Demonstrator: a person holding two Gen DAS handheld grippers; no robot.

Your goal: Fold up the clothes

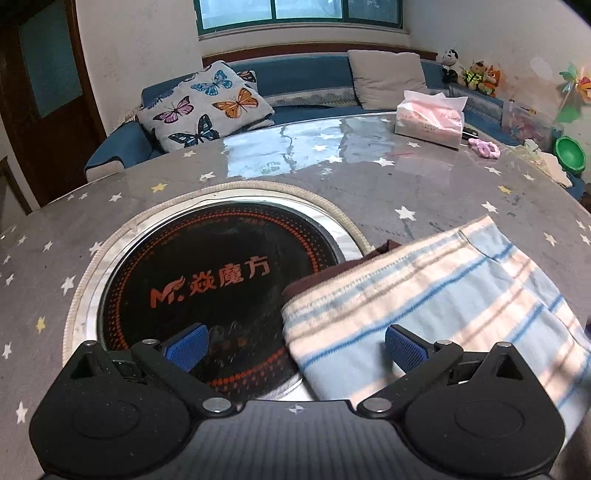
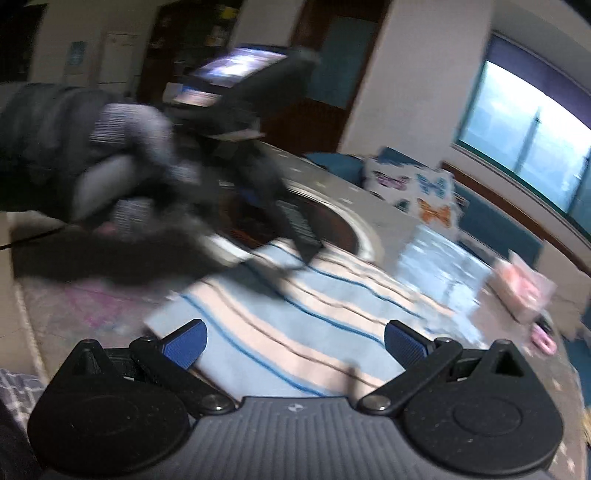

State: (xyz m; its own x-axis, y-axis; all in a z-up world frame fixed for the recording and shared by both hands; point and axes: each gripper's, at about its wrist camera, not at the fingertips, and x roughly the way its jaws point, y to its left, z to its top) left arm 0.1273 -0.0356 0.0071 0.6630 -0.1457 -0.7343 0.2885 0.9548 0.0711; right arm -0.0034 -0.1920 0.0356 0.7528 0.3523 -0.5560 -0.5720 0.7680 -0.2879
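We see the left gripper (image 1: 295,343) with its jaws spread wide and nothing between the blue pads (image 1: 186,345), hovering over the near edge of the striped cloth (image 1: 424,295), a pale blue and cream garment lying folded on the table, its left part overlapping the round black cooktop (image 1: 207,280) set into the tabletop. A dark brown fabric edge (image 1: 332,271) peeks out from beneath the cloth. The right gripper (image 2: 295,341) is likewise spread wide and empty, poised above the same striped cloth (image 2: 295,314). Around them we find a grey table cover (image 1: 369,184) dotted with stars, glossy where the window reflects. Farther back on the table sit a tissue pack (image 1: 430,120) and a small pink item (image 1: 484,147). Beyond the table runs a blue sofa (image 1: 306,77) with a butterfly cushion (image 1: 207,105) and a plain beige cushion (image 1: 388,77), soft toys (image 1: 471,74) on a ledge, and a window (image 1: 299,14) above. The right wrist view is heavily smeared: we make out a gloved hand (image 2: 122,184) holding the other gripper over the cloth, but its fingers and the dark shapes around it are too blurred to tell apart. The cloth's right side runs out of the left wrist view.
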